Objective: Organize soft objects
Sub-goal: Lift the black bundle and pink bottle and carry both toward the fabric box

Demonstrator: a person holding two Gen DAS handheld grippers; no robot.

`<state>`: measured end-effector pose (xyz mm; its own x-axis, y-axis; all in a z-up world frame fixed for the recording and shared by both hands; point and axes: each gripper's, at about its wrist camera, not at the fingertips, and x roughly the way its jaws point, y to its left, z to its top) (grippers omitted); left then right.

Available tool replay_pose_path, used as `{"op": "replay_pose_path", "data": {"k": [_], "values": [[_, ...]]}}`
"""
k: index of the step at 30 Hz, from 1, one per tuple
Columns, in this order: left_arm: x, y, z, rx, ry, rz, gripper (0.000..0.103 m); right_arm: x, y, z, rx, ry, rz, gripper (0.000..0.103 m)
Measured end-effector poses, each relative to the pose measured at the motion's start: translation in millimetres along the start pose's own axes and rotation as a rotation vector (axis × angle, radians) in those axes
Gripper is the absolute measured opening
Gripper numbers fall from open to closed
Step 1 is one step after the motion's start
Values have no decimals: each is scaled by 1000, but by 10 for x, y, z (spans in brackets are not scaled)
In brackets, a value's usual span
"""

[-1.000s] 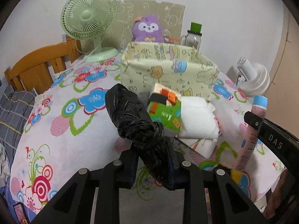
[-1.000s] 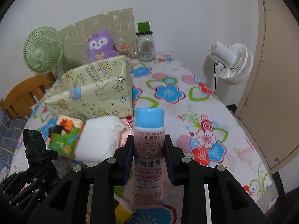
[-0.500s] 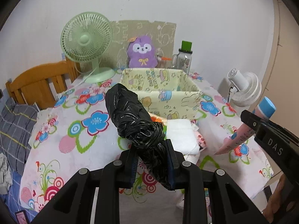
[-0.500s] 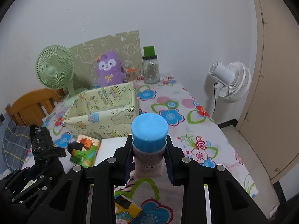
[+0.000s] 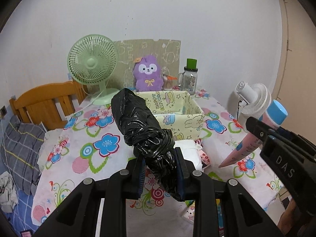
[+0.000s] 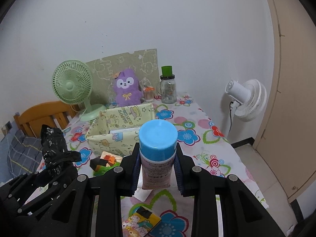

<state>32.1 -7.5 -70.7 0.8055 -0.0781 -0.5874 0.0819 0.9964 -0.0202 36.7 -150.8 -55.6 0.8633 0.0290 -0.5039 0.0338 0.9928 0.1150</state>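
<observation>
Flowered tablecloth (image 5: 75,154); crinkly black bundle (image 5: 142,130), smooth pink tube (image 6: 157,158) clamped.

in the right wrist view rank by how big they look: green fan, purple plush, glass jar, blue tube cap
1. green fan
2. blue tube cap, swollen by nearness to the camera
3. purple plush
4. glass jar

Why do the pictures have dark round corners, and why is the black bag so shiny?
Left wrist view: the fisheye lens darkens the corners and bends the door frame; room light glints off the crinkled black bag. Right wrist view: same dark corners, the blue cap looms big, everything fairly sharp.
</observation>
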Motion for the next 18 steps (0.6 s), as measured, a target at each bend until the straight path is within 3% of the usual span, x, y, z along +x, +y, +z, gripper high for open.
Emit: {"op": "replay_pose_path", "data": {"k": [18], "values": [[-160,-10,186,0,-41,0,25,-162,175,126,-72,-16,38,33]]}}
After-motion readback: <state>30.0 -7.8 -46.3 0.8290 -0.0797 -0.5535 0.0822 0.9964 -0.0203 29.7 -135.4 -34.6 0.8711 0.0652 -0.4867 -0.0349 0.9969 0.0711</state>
